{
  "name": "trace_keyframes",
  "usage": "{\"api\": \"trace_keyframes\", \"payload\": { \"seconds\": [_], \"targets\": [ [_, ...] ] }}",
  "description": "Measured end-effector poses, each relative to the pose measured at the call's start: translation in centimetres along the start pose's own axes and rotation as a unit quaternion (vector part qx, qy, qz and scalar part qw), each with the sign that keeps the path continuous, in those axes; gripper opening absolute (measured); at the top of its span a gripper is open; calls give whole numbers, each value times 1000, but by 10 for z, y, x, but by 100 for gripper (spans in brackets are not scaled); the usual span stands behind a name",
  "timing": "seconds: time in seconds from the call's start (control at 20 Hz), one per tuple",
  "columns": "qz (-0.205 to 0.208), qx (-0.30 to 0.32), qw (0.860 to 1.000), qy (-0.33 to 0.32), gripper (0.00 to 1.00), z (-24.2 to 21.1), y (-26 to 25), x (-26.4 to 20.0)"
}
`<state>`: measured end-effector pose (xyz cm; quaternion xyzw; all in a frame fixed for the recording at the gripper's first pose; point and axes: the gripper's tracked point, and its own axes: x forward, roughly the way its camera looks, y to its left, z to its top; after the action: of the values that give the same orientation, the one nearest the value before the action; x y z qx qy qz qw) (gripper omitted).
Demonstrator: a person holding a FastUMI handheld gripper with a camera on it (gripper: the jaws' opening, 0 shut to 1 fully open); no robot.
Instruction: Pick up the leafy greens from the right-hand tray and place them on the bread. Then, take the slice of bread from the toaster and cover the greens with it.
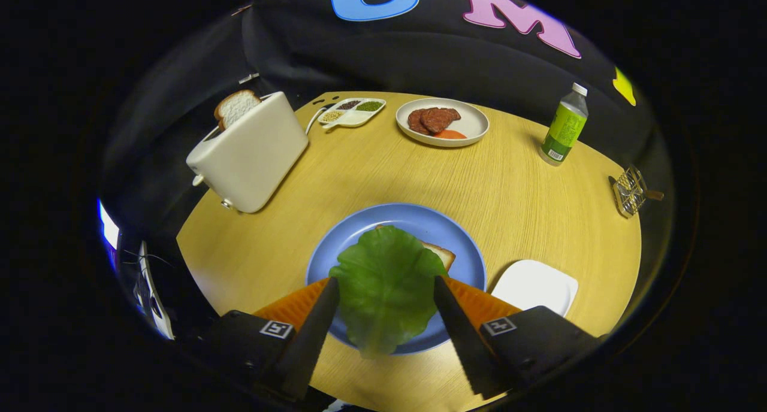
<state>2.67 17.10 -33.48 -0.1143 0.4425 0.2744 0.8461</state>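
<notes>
Claw (386, 283) spread wide around the lettuce leaf (386, 289), over the blue plate (467, 244).

My fingers stand apart with the leaf between them; I cannot tell whether either finger touches it, or whether it rests on the bread (442, 253) or hangs just above. The bread peeks out at the leaf's two o'clock, so the leaf may sit off-centre and droop over the plate. If a finger drags the leaf as I back away, it could slide off. The leaf hides most of the bread. At ten o'clock the toaster (251, 154) holds the second slice (235, 106), mostly sunk in its slot. The white tray (536, 286) lies at four o'clock, part-hidden by my finger mount.
</notes>
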Motion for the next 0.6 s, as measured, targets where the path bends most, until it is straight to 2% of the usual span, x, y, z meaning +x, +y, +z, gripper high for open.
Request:
{"api": "trace_keyframes", "payload": {
  "seconds": [0.25, 0.5, 0.6],
  "targets": [
    [-6, -19, 998, -63, 99, 44, 6, -31],
    [14, -41, 992, -115, 99, 96, 42, -62],
    [8, -68, 989, -132, 99, 115, 53, -69]
  ]
}}
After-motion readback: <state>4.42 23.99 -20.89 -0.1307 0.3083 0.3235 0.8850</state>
